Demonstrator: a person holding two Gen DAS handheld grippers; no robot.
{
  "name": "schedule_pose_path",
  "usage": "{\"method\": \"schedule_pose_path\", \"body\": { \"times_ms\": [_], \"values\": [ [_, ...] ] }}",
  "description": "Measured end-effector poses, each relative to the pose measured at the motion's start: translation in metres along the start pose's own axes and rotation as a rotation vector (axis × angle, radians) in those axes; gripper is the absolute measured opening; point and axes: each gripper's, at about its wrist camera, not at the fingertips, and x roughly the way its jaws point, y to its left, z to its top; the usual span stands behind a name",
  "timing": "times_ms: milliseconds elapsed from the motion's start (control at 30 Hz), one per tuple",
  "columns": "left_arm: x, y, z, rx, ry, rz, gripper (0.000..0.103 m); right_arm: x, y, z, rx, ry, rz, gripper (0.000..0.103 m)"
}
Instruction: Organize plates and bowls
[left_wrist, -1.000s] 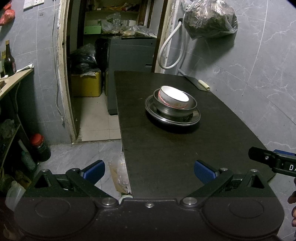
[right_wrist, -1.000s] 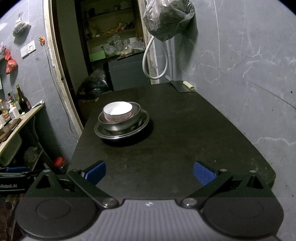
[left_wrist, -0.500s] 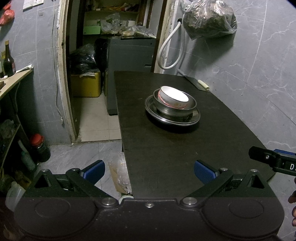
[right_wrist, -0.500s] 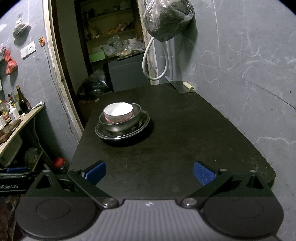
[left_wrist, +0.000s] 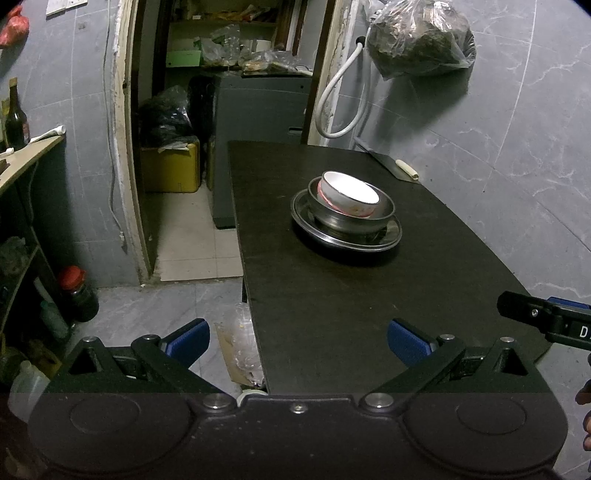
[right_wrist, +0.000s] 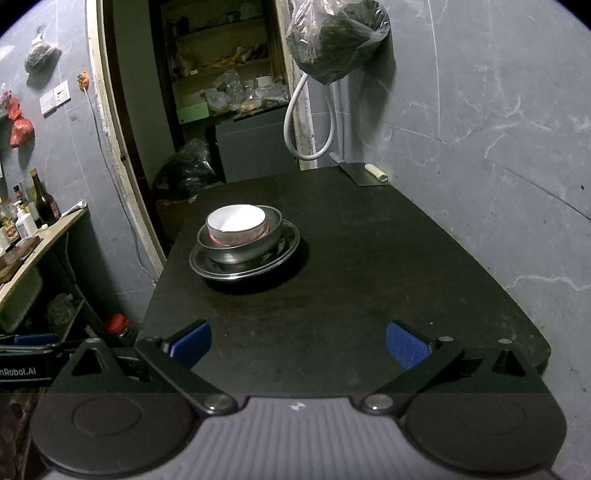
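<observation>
A: What has moved since the earlier frames?

B: Almost nothing. Both views match those of a second ago; the stack keeps its place on the table (left_wrist: 332, 314) and both grippers hold their poses.

A: State of the left gripper (left_wrist: 297, 338)?

B: Jaws spread wide, blue pads (left_wrist: 186, 339) well apart, nothing between them. It hovers at the near edge of the table, at 6 o'clock from the stack.

A: And the right gripper (right_wrist: 299, 341)?

B: Likewise spread wide and empty, over the near end of the table. Its body also shows in the left view at 3 o'clock, low on the frame edge.

A: Where are the dishes?

B: Nested in one stack. A white bowl (right_wrist: 236, 221) with a red band sits tilted inside a steel bowl (right_wrist: 255, 243), which rests on a steel plate (right_wrist: 288, 247). In the left view the stack lies at 1 o'clock from the gripper, white bowl (left_wrist: 349, 194) uppermost; in the right view, at 11 o'clock. Both grippers are well apart from it.

A: Other items on the table?

B: A cleaver (right_wrist: 364, 173) with a pale handle lies at the far right corner, beside the wall. A filled plastic bag (right_wrist: 336, 37) hangs above it.
</observation>
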Motion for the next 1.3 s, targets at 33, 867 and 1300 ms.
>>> {"method": "schedule_pose_path", "body": {
  "times_ms": [33,867,1300],
  "values": [
    [0.000,0.000,0.000,0.000,0.000,0.000,0.102,0.000,0.000,0.000,0.000,0.000,0.000,0.103],
    [0.010,-0.003,0.007,0.025,0.015,-0.042,0.101,0.006,0.001,0.004,0.002,0.017,-0.002,0.103],
    [0.013,-0.002,0.008,0.026,0.022,-0.044,0.101,0.016,-0.001,0.006,0.009,0.034,0.004,0.103]
  ]
}}
